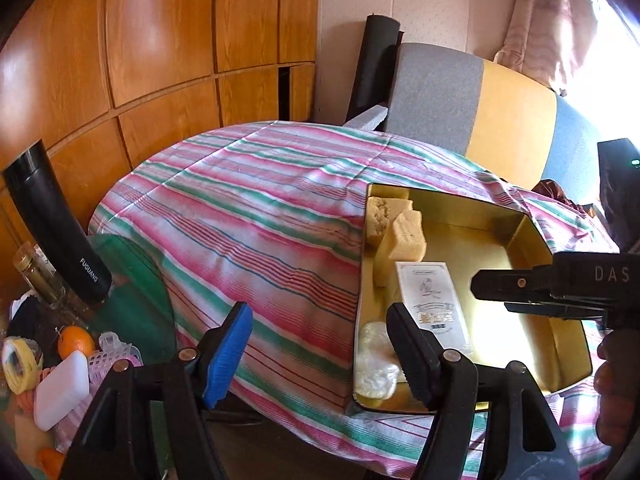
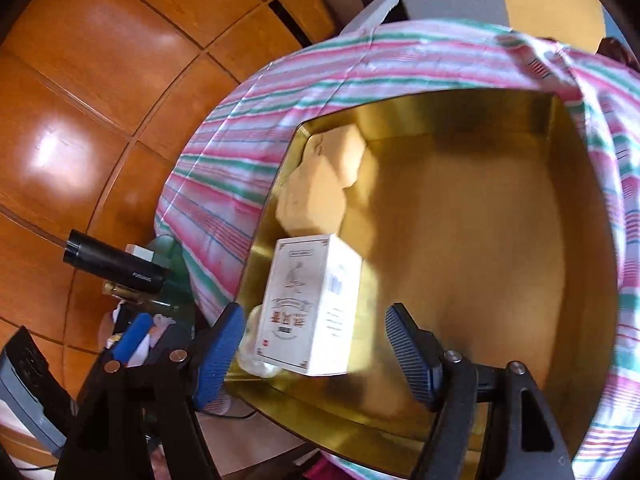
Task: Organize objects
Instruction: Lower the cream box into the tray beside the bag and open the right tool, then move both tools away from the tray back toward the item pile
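A golden tin box [image 1: 532, 236] lies open on a striped cloth [image 1: 256, 216]. Inside it are two yellow sponges [image 1: 404, 236], a white carton [image 1: 436, 308] and a white wrapped lump [image 1: 376, 364]. My left gripper [image 1: 318, 320] is open, hanging over the tin's near left wall with nothing between its fingers. My right gripper [image 2: 316, 340] is open above the tin [image 2: 480, 240]. The white carton [image 2: 312, 308] stands between its fingers, with a clear gap to the right pad [image 2: 408, 352]. From the side, the right gripper [image 1: 492, 292] reaches in over the tin.
Left of the cloth sit a black flask [image 1: 60, 228], a glass jar [image 1: 36, 276], an orange [image 1: 76, 340], a white block [image 1: 64, 388], a pink basket [image 1: 112, 356] and a yellow roll [image 1: 20, 364]. Wooden cabinet doors [image 1: 160, 40] stand behind. A grey and yellow board [image 1: 480, 108] leans at the back.
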Tool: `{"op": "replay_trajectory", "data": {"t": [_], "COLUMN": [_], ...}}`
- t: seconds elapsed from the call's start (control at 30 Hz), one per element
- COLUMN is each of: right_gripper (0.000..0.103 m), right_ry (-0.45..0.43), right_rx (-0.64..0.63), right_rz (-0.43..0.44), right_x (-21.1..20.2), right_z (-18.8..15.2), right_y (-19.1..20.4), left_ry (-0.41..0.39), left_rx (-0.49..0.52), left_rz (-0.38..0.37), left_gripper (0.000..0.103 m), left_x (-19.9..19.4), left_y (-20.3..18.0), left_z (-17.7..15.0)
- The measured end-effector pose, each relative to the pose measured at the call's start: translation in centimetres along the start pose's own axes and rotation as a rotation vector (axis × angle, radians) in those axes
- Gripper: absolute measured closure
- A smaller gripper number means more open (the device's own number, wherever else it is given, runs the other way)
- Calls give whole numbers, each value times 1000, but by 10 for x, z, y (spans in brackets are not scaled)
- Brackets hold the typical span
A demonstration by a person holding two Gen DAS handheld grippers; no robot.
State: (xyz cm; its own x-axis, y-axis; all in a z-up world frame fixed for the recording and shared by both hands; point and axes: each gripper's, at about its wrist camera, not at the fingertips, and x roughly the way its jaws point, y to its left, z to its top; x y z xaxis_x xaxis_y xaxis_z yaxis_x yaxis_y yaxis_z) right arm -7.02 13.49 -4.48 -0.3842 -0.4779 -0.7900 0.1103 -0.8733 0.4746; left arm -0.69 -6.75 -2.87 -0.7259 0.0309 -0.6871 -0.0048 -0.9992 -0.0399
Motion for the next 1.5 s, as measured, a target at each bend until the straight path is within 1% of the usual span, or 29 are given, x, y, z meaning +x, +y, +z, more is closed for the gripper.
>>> {"op": "replay_trajectory", "data": {"t": [0.4,0.6,0.77,0.87,0.93,1.2,1.27,1.37,1.5], "right_gripper": [29,29,29,29,29,29,29,29,29], "right_ry": [-161,-235,-280,-300,-312,-330,-339,-368,-430], "right_rx": [-179,-207,-157,-119,-87,16,57,132,292], "right_rz": [-270,-356,-405,-445,-469,-577,-600,-666,-745], "right_x": [-36,-58,-87,-104,-115,-159,-174,-201,-238], "right_z": [-29,-38,-41,-42,-43,-52,-55,-61,-75], "right_y": [-10,-23,-52,-73,-88,-151,-172,-208,-263], "left_ry": [-19,-28,-35,-40,-40,-33,-32,-25,-11], "left_rx": [80,128,172,200,217,298,318,353,394], "left_rz": [-30,-55,-83,-99,-110,-179,-200,-237,-284], "left_gripper": [32,30,29,25,25,25,25,25,25], "left_x": [-13,-20,-23,-24,-24,-25,-24,-24,-24], "left_y": [-31,-51,-71,-84,-92,-130,-139,-155,-180], "left_z": [0,1,3,3,3,2,1,0,-3]}}
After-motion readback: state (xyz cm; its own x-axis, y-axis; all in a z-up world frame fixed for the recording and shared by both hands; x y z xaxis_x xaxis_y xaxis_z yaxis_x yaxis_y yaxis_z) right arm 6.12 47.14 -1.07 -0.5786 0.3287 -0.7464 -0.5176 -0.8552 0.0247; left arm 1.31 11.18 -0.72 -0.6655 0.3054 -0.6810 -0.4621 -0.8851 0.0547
